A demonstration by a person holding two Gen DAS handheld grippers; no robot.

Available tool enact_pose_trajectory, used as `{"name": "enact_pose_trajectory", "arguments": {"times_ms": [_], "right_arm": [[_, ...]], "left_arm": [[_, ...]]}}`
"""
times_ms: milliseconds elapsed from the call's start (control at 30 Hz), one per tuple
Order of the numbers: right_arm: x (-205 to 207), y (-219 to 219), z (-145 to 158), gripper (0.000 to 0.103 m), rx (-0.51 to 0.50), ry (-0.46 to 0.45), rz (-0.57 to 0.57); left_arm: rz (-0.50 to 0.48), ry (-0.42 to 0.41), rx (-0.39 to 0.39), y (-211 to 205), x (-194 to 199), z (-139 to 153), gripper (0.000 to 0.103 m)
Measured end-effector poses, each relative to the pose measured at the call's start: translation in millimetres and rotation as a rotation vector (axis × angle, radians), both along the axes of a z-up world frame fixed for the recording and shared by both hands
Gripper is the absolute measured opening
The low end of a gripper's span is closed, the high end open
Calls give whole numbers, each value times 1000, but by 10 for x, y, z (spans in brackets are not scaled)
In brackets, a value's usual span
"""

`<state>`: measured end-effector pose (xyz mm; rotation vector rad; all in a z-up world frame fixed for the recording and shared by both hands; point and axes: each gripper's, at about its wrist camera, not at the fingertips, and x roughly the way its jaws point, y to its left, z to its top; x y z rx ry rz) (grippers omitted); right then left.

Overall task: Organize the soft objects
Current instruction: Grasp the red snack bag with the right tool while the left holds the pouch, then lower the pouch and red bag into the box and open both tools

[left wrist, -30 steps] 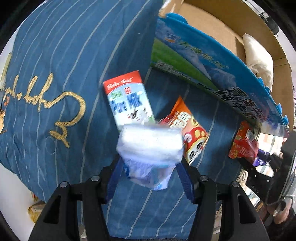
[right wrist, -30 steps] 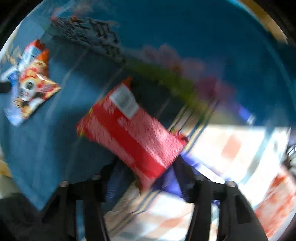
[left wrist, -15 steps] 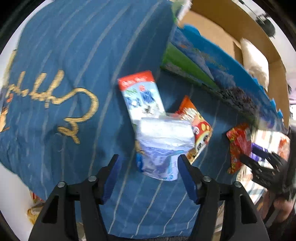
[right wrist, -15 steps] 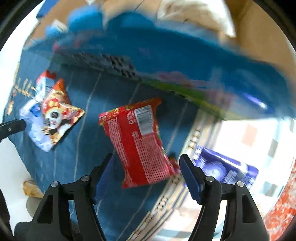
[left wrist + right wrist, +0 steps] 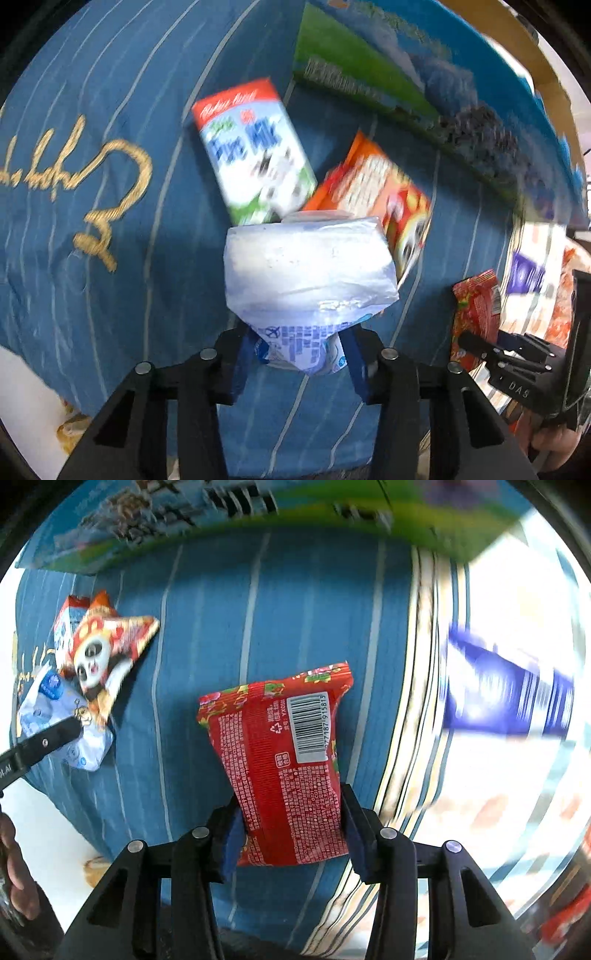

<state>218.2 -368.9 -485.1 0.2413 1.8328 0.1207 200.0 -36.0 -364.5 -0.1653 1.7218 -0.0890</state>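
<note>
Left gripper (image 5: 297,360) is clamping a pale blue pouch (image 5: 308,275) above the blue cloth (image 5: 110,74). Right gripper (image 5: 291,832) is pinching a red packet (image 5: 280,760). Milk carton (image 5: 255,147) and panda packet (image 5: 373,195) are lying unsorted; task looks barely midway.

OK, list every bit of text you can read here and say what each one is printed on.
"Pure Milk": milk carton, blurred; its red-band script is unreadable.
"915813": barcode digits on the red snack packet; remaining digits and fine print are too small.
"DAS": right tongs' body.
Gold script on the blue cloth: illegible.
</note>
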Motion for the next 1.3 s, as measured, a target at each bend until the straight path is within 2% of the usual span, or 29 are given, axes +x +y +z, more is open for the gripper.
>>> {"name": "enact_pose_trajectory", "arguments": {"times_ms": [233,433,567,600,767,900,1067,1167,1233,1300], "right_arm": [[-32,-137,208,47,3,-53,-83],[-314,75,450,44,-23,-122,-85],[-545,125,813,43,-16,-193,-105],[-713,188,945,43,-5,-212,-117],[-738,213,1623,43,33,-351,-169],[-574,251,2104,44,45,-453,-206],[-72,177,2382,44,16,-517,-253],[337,135,2399,44,-35,-528,-272],[582,58,2307,44,-59,-510,-280],[865,-5,2093,44,-68,-471,-284]], "left_arm": [[-47,24,56,-30,-472,213,40],[-101,36,77,-353,-600,245,40],[-126,21,77,-552,-612,321,40],[-132,11,74,-550,-589,345,40],[-157,-46,47,-663,-486,723,40],[-191,-130,23,-820,-210,1095,40],[-224,-208,-37,-971,339,1576,40],[-243,-243,-47,-1084,715,1756,40],[-247,-247,-51,-1140,1007,1786,40],[-236,-218,-61,-1180,1326,1710,40]]}}
